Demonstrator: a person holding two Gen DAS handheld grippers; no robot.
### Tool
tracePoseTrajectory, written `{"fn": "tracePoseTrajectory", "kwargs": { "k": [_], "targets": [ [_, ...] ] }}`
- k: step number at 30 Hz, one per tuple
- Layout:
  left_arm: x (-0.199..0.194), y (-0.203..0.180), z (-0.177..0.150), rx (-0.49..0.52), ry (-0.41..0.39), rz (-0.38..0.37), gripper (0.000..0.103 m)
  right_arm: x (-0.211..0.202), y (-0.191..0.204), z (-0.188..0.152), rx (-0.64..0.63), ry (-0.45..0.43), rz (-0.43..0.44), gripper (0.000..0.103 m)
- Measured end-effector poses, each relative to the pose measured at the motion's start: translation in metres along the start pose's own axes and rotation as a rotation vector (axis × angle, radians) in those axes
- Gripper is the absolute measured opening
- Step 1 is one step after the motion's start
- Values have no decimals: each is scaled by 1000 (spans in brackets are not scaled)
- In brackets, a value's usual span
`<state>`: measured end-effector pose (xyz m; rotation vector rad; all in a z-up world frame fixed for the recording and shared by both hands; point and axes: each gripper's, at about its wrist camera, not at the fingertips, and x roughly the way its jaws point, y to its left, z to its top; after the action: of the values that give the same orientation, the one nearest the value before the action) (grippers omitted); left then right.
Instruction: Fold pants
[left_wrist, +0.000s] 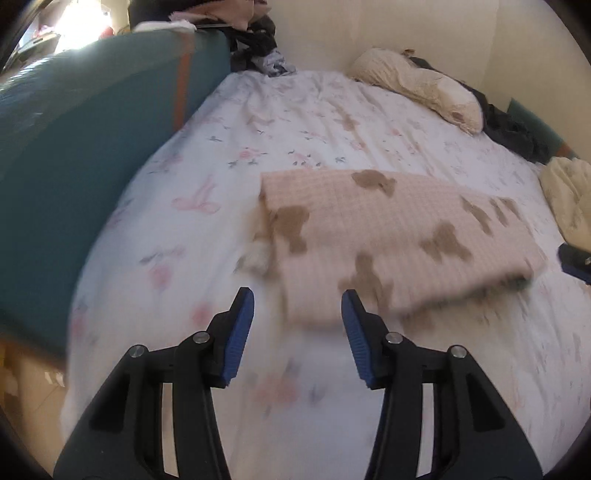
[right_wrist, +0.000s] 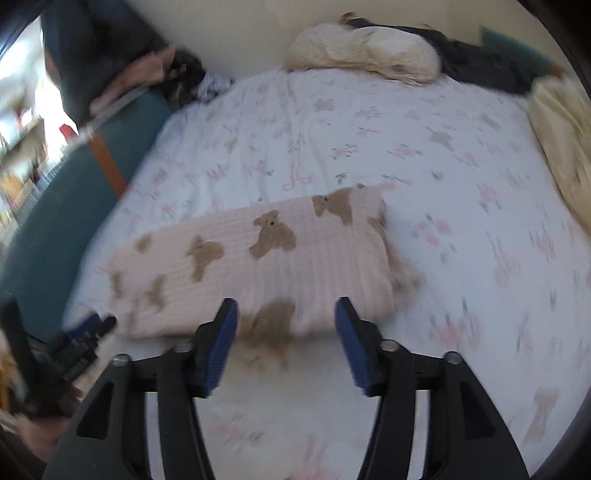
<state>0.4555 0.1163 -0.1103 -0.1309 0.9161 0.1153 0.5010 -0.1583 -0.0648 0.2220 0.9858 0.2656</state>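
The pants (left_wrist: 391, 240) are pink with brown teddy bears and lie folded in a flat rectangle on the floral bed sheet (left_wrist: 295, 122). They also show in the right wrist view (right_wrist: 258, 258). My left gripper (left_wrist: 297, 306) is open and empty, just short of the pants' near left corner. My right gripper (right_wrist: 286, 314) is open and empty, at the pants' near edge towards their right end. The left gripper also shows in the right wrist view (right_wrist: 88, 332) at the far left, blurred.
A teal headboard (left_wrist: 74, 155) runs along the bed's left side. A cream pillow (left_wrist: 417, 85) and dark clothes (left_wrist: 517, 129) lie at the far edge by the wall. A cream blanket (right_wrist: 561, 147) lies at the right. Clothes are piled in the far left corner (left_wrist: 258, 40).
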Motion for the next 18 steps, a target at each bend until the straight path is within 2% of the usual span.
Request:
{"fn": "tracePoseTrajectory", "kwargs": {
  "k": [2, 4, 5, 6, 7, 10, 11, 14, 17, 18],
  "targets": [
    [-25, 2, -8, -18, -11, -17, 45, -30, 4, -20, -6, -51, 14, 77],
    [-58, 0, -18, -25, -37, 1, 46, -57, 9, -35, -25, -77, 11, 78],
    [-70, -1, -20, -26, -46, -2, 51, -68, 12, -40, -32, -83, 11, 78],
    [-86, -3, -25, -30, -56, -9, 62, -82, 16, -49, -39, -94, 10, 78],
    [-106, -5, -32, -35, -69, -23, 65, -98, 20, -58, -49, -106, 9, 78],
    [-147, -12, -56, 8, -76, -36, 67, -142, 35, -84, -94, -138, -1, 84],
    [-165, -13, -69, 8, -70, -14, 67, -155, 41, -93, -107, -144, -9, 84],
    [-212, -11, -93, -25, -90, -40, 68, -200, 56, -128, -128, -168, 3, 90],
    [-264, -14, -118, -23, -174, -45, 90, -242, 67, -160, -135, -210, -10, 99],
    [-284, -16, -128, -12, -207, -44, 90, -254, 70, -168, -140, -227, -18, 103]
  ]
}}
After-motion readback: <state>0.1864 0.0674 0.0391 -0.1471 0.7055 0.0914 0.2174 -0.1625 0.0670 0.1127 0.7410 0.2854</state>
